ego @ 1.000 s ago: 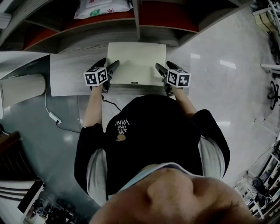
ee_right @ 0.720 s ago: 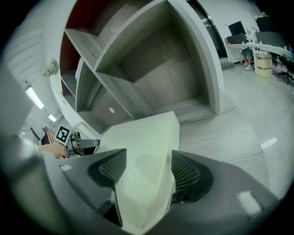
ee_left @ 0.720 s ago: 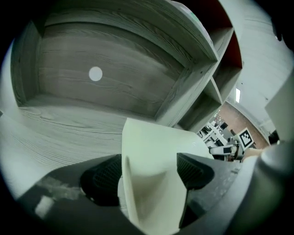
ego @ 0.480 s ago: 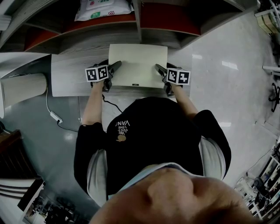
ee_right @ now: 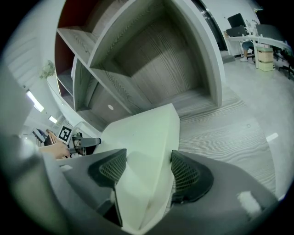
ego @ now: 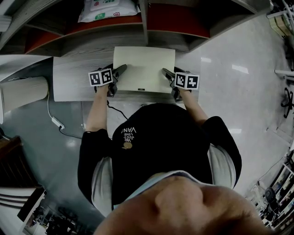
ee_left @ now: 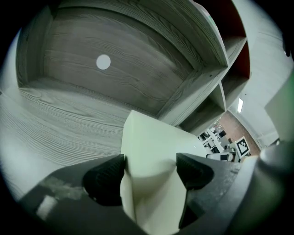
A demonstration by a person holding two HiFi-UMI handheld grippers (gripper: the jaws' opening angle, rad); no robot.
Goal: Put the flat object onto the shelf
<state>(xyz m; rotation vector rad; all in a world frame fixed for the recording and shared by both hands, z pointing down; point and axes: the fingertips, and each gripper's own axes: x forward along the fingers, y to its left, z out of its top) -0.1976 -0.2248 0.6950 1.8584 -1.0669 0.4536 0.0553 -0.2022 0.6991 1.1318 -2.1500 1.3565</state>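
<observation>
Head view: left gripper [ego: 120, 70] and right gripper [ego: 165, 72], fingers [ee_left: 104, 179] clamped on opposite sides of the pale board [ego: 144, 64], near the shelf [ego: 92, 43].

White print on the person's black top [ego: 156, 151] reads, upside down, "VAN" with smaller "JUST" and "LOVE". The white package [ego: 108, 10] on the shelf [ego: 177, 19] bears print too small to read.

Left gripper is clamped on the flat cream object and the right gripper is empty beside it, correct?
Not quite. The right gripper is not empty: the right gripper view shows its jaws closed on the flat cream object too. The left gripper is clamped on it, as you said.
</observation>
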